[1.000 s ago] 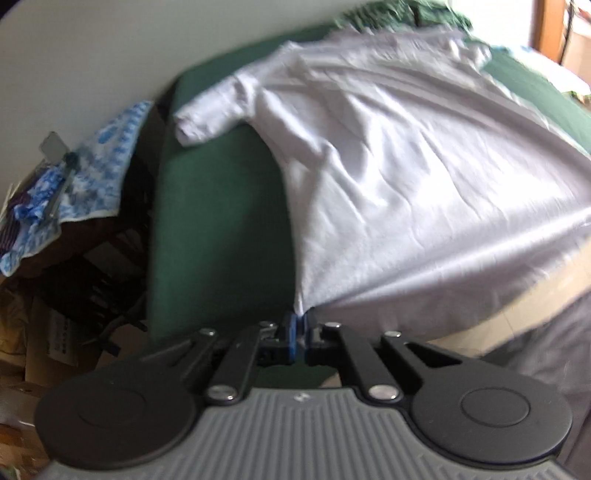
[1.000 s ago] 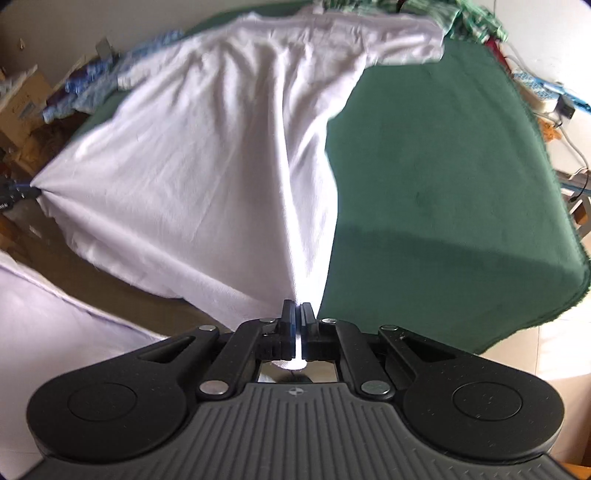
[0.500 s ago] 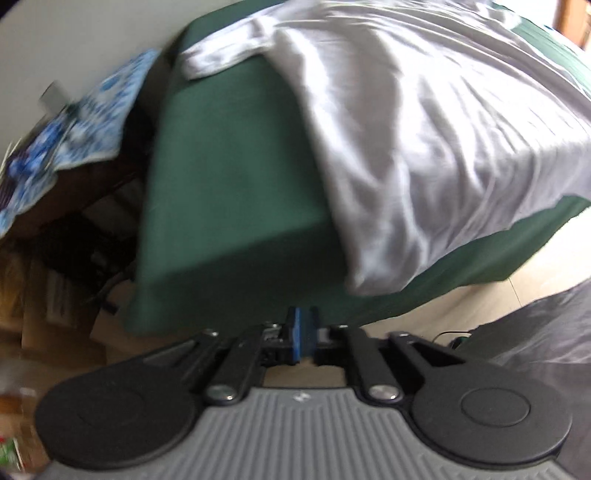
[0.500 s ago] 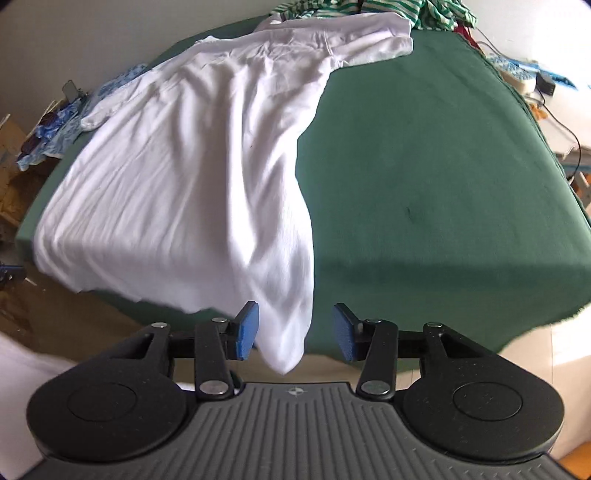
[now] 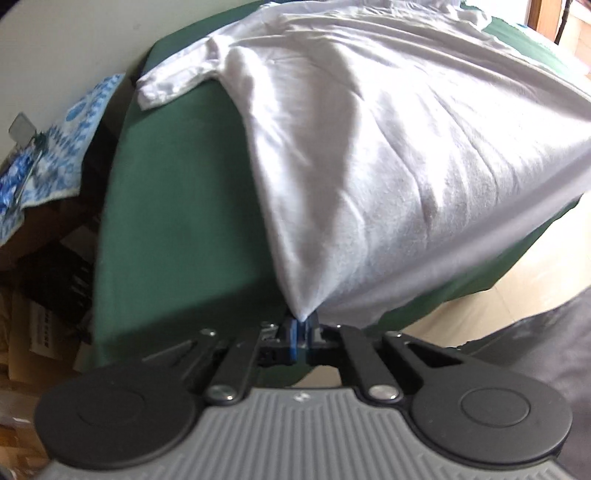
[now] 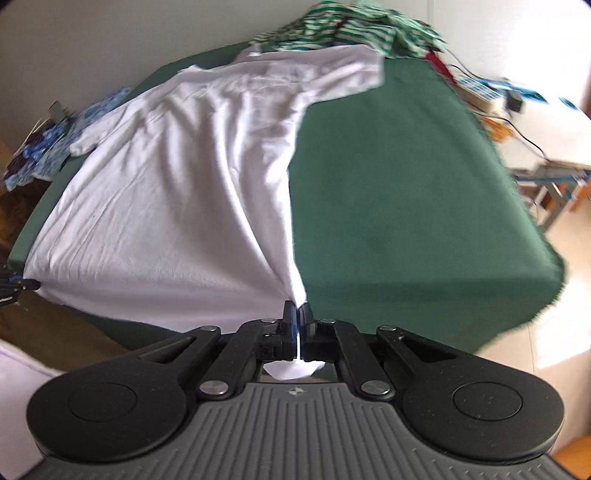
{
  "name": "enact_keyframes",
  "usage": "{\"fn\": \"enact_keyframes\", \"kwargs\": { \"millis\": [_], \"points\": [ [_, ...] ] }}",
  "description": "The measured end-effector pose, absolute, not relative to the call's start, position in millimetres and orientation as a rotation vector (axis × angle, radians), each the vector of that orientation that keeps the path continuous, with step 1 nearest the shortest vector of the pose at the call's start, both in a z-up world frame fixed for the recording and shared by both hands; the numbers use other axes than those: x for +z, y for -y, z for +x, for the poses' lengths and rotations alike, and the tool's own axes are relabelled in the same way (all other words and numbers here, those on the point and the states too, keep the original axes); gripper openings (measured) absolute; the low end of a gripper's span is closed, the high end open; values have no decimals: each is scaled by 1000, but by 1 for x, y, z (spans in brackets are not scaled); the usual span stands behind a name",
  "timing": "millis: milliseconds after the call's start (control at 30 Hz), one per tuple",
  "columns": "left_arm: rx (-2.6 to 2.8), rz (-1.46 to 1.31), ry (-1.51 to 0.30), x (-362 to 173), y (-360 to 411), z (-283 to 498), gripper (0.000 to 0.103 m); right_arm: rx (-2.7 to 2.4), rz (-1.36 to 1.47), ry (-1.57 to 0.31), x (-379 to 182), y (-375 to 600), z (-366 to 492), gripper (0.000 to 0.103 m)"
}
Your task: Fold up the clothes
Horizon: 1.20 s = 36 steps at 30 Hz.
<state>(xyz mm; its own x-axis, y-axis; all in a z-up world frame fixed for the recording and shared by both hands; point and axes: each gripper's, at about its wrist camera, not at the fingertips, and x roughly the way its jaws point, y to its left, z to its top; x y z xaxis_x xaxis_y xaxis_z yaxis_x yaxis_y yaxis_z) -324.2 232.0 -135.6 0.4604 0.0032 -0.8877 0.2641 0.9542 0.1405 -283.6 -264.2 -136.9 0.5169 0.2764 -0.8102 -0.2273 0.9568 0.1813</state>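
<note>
A white T-shirt [image 5: 388, 147] lies spread on the green-covered table [image 5: 177, 221], collar end far, hem hanging over the near edge. My left gripper [image 5: 301, 328] has its jaws closing tight on the hem's left corner, and the cloth rises from the blue pads in a taut peak. In the right wrist view the T-shirt [image 6: 177, 192] stretches towards my right gripper [image 6: 297, 317], whose jaws are closing on the hem's right corner; a fold of cloth shows behind the pads. The left gripper [image 6: 18, 286] appears at that view's left edge, pinching the other corner.
A heap of green-striped clothes [image 6: 351, 33] lies at the table's far end. A blue patterned cloth [image 5: 55, 147] and cardboard boxes [image 5: 37, 332] crowd the left side. Cables and a power strip [image 6: 498, 99] and a metal stand [image 6: 554, 184] are to the right. Bare green cover [image 6: 406, 203] lies right of the shirt.
Half a second ago the right jaws stood open and the hem hung loose off both grippers. Now both are shut on the hem corners again and the shirt is pulled taut.
</note>
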Motion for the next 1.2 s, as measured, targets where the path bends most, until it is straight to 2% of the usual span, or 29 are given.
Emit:
{"fn": "enact_keyframes", "kwargs": {
  "millis": [133,200,333,400,700,733,767,800,833,1200],
  "points": [
    [-174,296,-1111,-138,-234,-321,1,303,35,-1061,-158,250,-277,0],
    [-176,309,-1127,-146,-237,-316,1,300,18,-1092,-165,243,-271,4],
    [-190,338,-1131,-152,-230,-316,2,240,85,-977,-144,252,-256,36],
    [-193,341,-1130,-153,-227,-314,2,251,104,-917,-138,248,-238,39],
    [-173,328,-1138,-153,-229,-308,2,291,75,-852,-160,216,-162,38],
    [-170,330,-1137,-153,-228,-308,2,297,56,-840,-160,213,-161,31],
    [-168,332,-1135,-153,-227,-308,2,293,42,-834,-159,211,-160,14],
    [-164,335,-1133,-153,-226,-310,2,279,31,-833,-158,212,-159,3],
    [-160,338,-1130,-153,-224,-313,2,266,21,-832,-157,213,-157,1],
    [-160,341,-1134,-158,-216,-322,2,163,22,-797,-150,227,-166,1]
  ]
}}
